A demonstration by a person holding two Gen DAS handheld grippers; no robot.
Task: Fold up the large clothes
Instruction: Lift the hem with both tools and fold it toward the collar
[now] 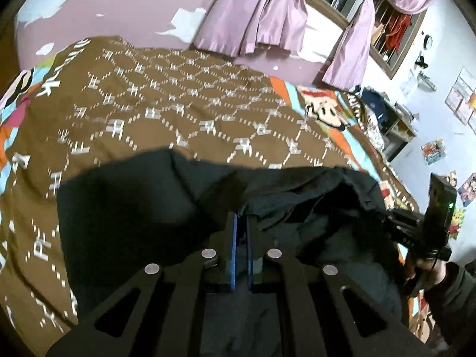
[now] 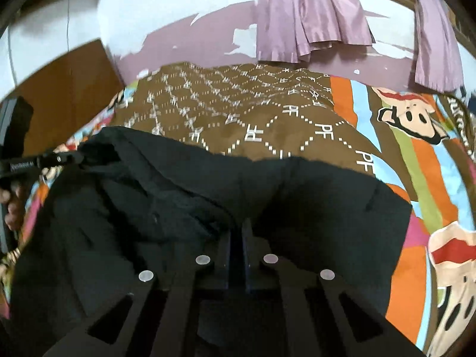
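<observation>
Garment (image 1: 134, 208) pinched between each hand-held gripper's (image 1: 241, 217) jaws.

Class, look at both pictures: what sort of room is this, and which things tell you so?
Most likely a bedroom: a bed with a patterned bedspread, curtains at a window, and posters on the wall.

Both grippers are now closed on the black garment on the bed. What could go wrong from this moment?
1. The black garment is bunched between the left gripper and right gripper, so a fold may trap wrinkles.
2. Each pinch seems to hold little cloth; it may slip.
</observation>
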